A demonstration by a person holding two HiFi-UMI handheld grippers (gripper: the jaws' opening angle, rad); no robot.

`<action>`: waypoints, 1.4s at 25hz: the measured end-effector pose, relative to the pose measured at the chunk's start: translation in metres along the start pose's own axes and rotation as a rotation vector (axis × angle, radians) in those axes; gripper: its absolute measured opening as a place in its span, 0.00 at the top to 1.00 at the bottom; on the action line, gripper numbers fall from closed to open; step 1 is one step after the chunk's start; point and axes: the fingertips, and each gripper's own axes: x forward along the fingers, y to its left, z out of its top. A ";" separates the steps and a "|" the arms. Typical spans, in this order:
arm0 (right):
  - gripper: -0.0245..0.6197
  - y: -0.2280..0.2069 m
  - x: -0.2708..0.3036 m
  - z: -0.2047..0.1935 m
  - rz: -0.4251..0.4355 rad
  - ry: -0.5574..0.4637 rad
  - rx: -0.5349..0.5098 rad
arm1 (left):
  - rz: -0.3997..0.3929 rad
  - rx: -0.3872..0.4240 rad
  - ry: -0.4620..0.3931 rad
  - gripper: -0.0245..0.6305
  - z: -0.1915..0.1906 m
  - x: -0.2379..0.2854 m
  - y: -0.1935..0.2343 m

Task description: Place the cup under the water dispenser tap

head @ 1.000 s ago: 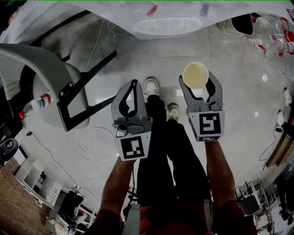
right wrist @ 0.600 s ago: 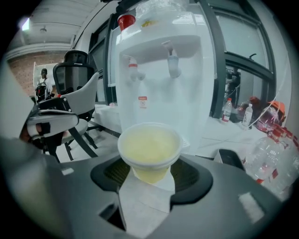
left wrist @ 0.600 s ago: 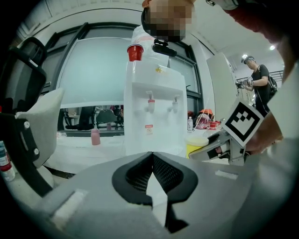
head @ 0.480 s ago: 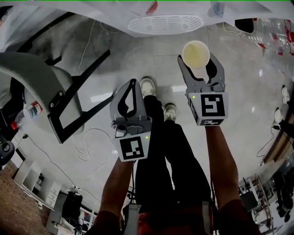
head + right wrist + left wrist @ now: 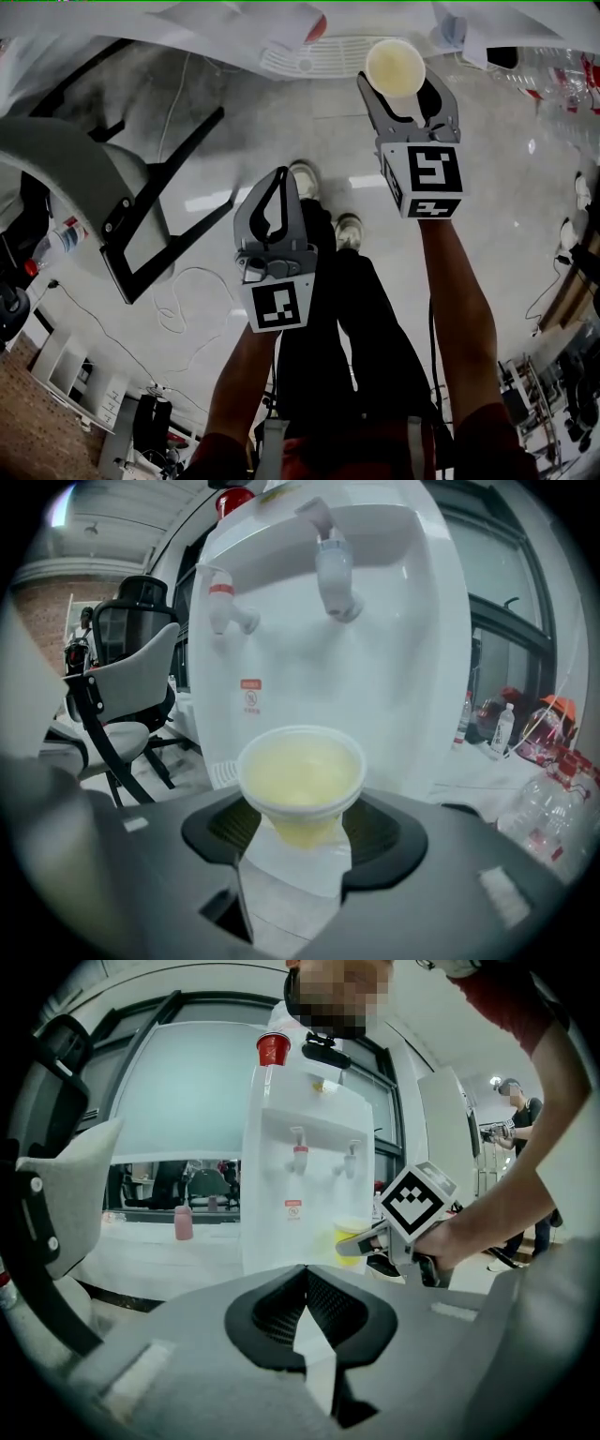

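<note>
A pale yellow plastic cup [image 5: 395, 66] sits upright between the jaws of my right gripper [image 5: 403, 89], which is shut on its lower body. In the right gripper view the cup [image 5: 300, 778] hangs in front of the white water dispenser [image 5: 394, 667], below its two taps: a red one [image 5: 225, 607] and a pale one [image 5: 333, 569]. In the head view the cup is over the dispenser's drip grille [image 5: 314, 58]. My left gripper [image 5: 278, 178] is shut and empty, lower and to the left. From there I see the dispenser [image 5: 309, 1176] and the cup [image 5: 349, 1239].
A grey office chair [image 5: 84, 178] stands at the left with a bottle [image 5: 56, 242] beside it. Clear plastic bottles [image 5: 562, 66] lie at the upper right. A cable [image 5: 187, 300] loops on the floor. A red cup [image 5: 273, 1049] tops the dispenser.
My right gripper has carried the cup forward, up the picture, from over bare floor to the dispenser's drip grille. The left gripper has sunk a little and stays shut.
</note>
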 end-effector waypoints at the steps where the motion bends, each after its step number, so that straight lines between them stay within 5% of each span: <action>1: 0.55 -0.001 0.003 0.000 -0.003 0.001 0.003 | -0.006 -0.003 0.003 0.95 0.000 0.000 -0.001; 12: 0.52 -0.016 0.023 0.000 -0.058 -0.006 0.081 | -0.066 0.022 0.031 0.95 -0.008 -0.007 -0.009; 21: 0.40 -0.014 0.023 -0.012 -0.059 0.040 0.079 | -0.067 0.028 0.033 0.95 -0.006 -0.007 -0.009; 35: 0.39 -0.001 -0.053 -0.026 -0.064 0.075 0.159 | -0.020 0.003 0.003 0.95 0.044 -0.025 -0.007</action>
